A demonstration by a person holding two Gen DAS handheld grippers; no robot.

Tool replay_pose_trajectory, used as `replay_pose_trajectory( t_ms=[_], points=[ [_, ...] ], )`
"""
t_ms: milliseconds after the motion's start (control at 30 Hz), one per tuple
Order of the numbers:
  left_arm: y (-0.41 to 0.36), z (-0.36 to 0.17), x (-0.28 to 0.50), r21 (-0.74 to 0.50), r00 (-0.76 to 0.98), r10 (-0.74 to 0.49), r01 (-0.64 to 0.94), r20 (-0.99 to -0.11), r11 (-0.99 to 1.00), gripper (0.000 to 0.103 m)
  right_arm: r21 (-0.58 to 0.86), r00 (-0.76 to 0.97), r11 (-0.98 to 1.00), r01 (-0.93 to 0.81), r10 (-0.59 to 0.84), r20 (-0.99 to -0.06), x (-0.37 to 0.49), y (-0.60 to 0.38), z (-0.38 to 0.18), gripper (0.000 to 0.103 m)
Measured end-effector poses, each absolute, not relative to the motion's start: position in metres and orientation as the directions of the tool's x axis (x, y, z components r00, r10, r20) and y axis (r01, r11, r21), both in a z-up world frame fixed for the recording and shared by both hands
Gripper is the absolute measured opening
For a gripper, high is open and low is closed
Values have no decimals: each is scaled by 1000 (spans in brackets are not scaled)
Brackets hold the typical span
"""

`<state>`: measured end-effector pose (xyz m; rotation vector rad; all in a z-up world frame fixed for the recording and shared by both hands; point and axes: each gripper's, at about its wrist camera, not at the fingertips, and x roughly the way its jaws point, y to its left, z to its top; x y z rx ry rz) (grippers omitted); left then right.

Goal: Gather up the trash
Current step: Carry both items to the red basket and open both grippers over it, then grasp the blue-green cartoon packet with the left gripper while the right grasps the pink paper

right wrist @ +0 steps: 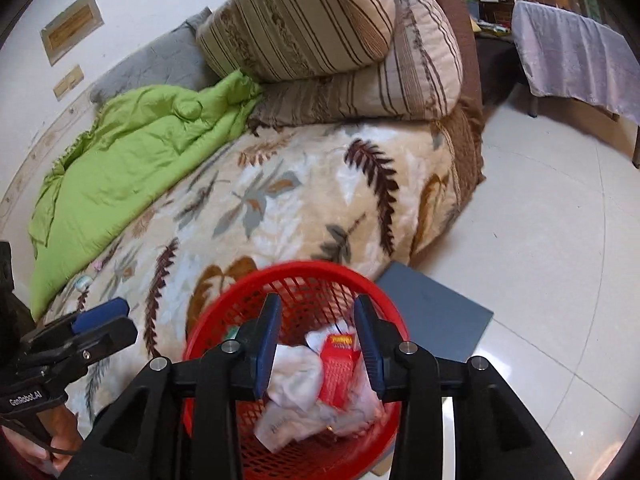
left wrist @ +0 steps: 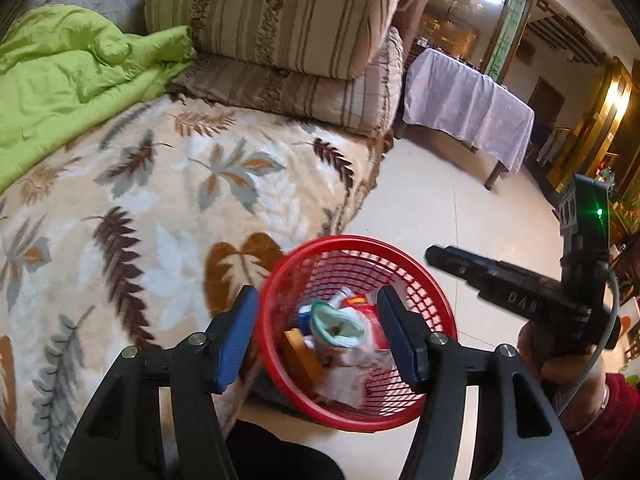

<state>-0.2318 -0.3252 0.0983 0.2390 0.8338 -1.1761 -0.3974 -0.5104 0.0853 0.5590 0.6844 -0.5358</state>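
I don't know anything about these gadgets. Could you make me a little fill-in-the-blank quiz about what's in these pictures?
1. The trash lies in a mesh basket coloured ____.
2. Both the left gripper and the right gripper have their jaws ____ above the basket.
3. The crumpled quilt on the bed is ____.
4. The two stacked pillows have a ____ pattern.

Missing words: red; open; green; striped

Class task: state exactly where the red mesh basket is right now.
In both wrist views the red mesh basket sits low and central on the pale tiled floor, against the leaf-patterned blanket, already holding trash.
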Motion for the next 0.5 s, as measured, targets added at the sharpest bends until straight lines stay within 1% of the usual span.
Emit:
replay_pose_trajectory(
  t_ms=[67,167,267,400,500],
  points=[
    [-317,103,-223,-218,183,-709,874,-681,435,61,307,676,742,596,-256,-691,-390,-511,89,42],
    [-300,110,-194,-206,255,-692,836,-676,509,62,344,724,784,517,-186,-664,-357,-501,96,42],
    [-265,110,-166,-177,347,-649,780,-677,600,63,358,747,827,433,-106,-656,-319,-477,96,42],
    [-206,112,-115,-158,460,-572,670,-679,726,64,385,759,873,298,27,-650,-263,-431,95,42],
    [-154,110,-65,-155,536,-489,550,-689,821,69,399,760,893,209,109,-641,-226,-397,94,42]
  ],
)
